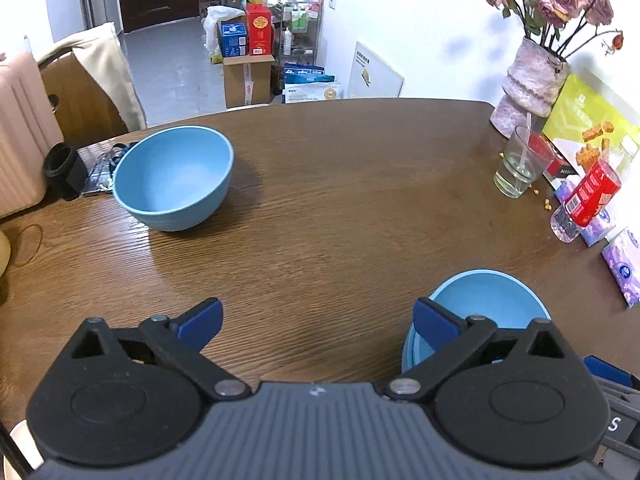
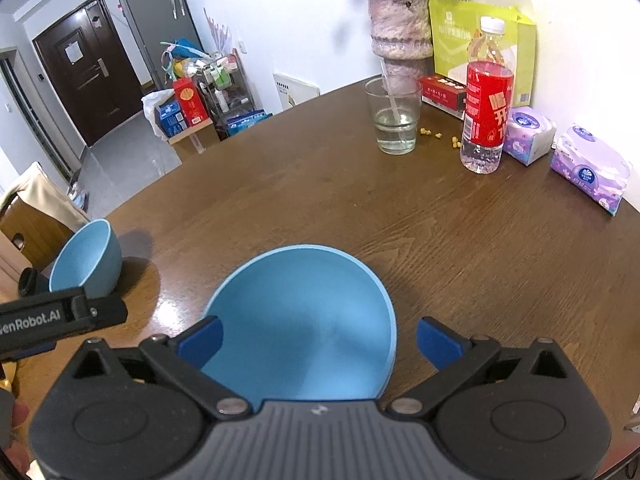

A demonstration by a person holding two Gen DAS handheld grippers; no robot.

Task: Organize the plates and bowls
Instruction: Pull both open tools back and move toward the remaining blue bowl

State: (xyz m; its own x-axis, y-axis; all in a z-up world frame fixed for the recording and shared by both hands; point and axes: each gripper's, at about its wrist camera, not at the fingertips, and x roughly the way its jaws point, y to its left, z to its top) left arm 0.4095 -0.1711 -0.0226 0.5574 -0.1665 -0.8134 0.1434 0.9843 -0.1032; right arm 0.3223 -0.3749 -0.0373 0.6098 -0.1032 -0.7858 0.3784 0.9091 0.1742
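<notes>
From the left wrist, the left claw (image 1: pixel 318 322) gaped empty over bare tabletop (image 1: pixel 340 200), a blue bowl (image 1: pixel 173 178) far left. From the right wrist, the right claw (image 2: pixel 319 340) stood wide, empty, above the near bowl (image 2: pixel 304 312); nesting them would need one rim pinched squarely.

2 blue bowls (image 2: pixel 298 320) (image 2: pixel 86 258), 1 glass (image 2: pixel 394 118), 1 bottle (image 2: pixel 486 100), 1 vase (image 2: pixel 400 36), 2 tissue packs (image 2: pixel 528 134) (image 2: pixel 590 168), 1 red box (image 2: pixel 442 92), 1 green bag (image 2: pixel 452 28) on 1 table (image 2: pixel 440 240).

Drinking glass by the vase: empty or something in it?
Not empty. The glass stands upright with clear liquid filling roughly its lower third, and a straw leans inside it. What the liquid is cannot be told.
</notes>
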